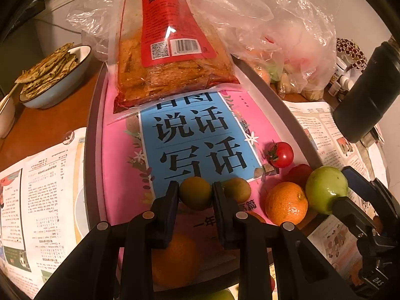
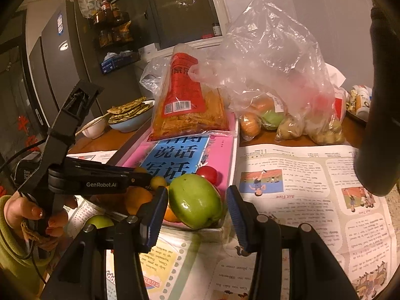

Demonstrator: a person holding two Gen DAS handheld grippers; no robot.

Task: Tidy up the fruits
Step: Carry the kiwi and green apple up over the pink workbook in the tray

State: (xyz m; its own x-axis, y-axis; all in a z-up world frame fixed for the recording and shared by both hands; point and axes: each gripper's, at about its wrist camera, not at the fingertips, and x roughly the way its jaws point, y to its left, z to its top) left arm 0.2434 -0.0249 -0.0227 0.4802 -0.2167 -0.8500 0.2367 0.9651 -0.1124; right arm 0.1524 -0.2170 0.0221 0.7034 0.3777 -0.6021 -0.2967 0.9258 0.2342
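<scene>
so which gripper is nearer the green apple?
Right. The right gripper has its open fingers on either side of the green apple. The left gripper is off to the side, shut on a small olive fruit.

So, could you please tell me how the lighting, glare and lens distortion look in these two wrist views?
Left wrist view: warm orange cast, white glare on the snack packet, and the pink book bows with fisheye curvature. Right wrist view: dim background, bright newspaper, soft blur on the near green fruit.

Snack packet (image 1: 172, 50) on pink book (image 1: 200, 135), bowl of flatbreads (image 1: 53, 75) beside
</scene>
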